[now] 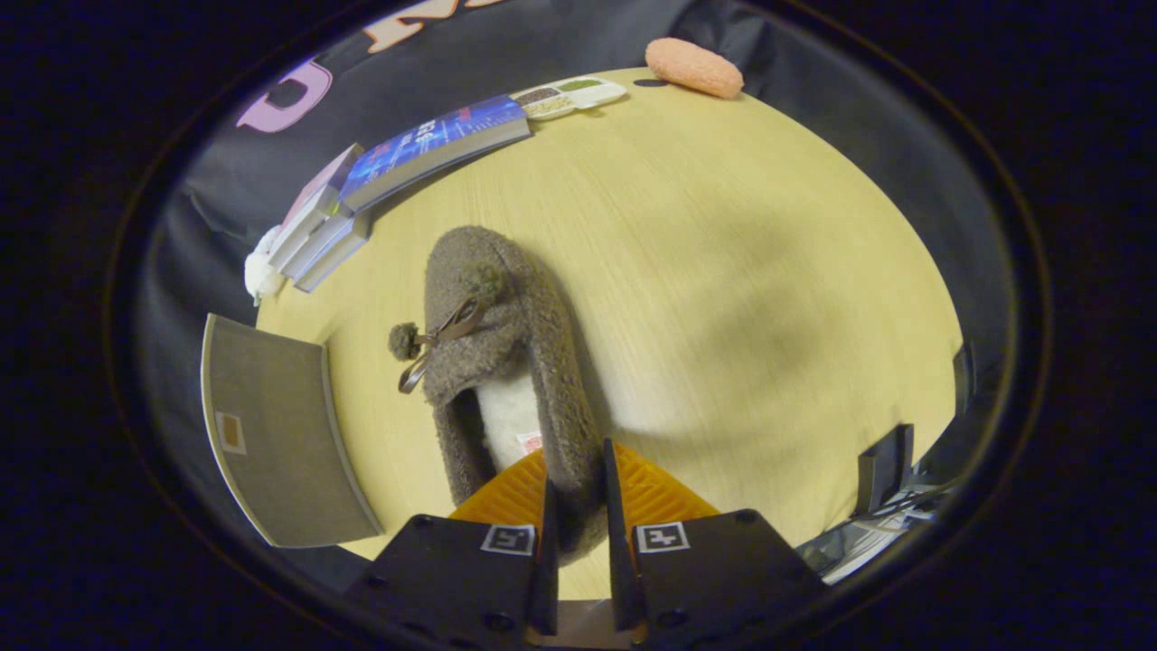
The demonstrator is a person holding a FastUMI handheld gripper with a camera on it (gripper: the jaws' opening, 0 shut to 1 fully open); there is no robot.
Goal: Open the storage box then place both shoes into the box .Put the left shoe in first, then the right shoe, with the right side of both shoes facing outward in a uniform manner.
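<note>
Gripping a fuzzy grey slipper (506, 362) by its heel wall — gripper (576, 493) nearly closed, one finger inside the opening against the white lining, the other outside on the right flank, both seeming to press on the wall. Slipper stretching away from the fingers toward the middle of the frame, toe pointing up-frame, a small pompom and bow on its upper. Whether lifted or lying on the wooden table (723, 271) — cannot tell for sure, though a shadow to its right hints at some height.

Lower left of the frame: a grey flat panel (271, 434), likely the storage box or its lid; open or not, hard to judge from this angle. No shoe seen inside it. No second slipper made out anywhere on the table.

Judging progress: early to middle — one shoe in hand, placement not yet done, other shoe left to handle.

Upper left: stacked books (398, 172). Top centre: a small tray (569, 95), a pink sponge (694, 67).
</note>
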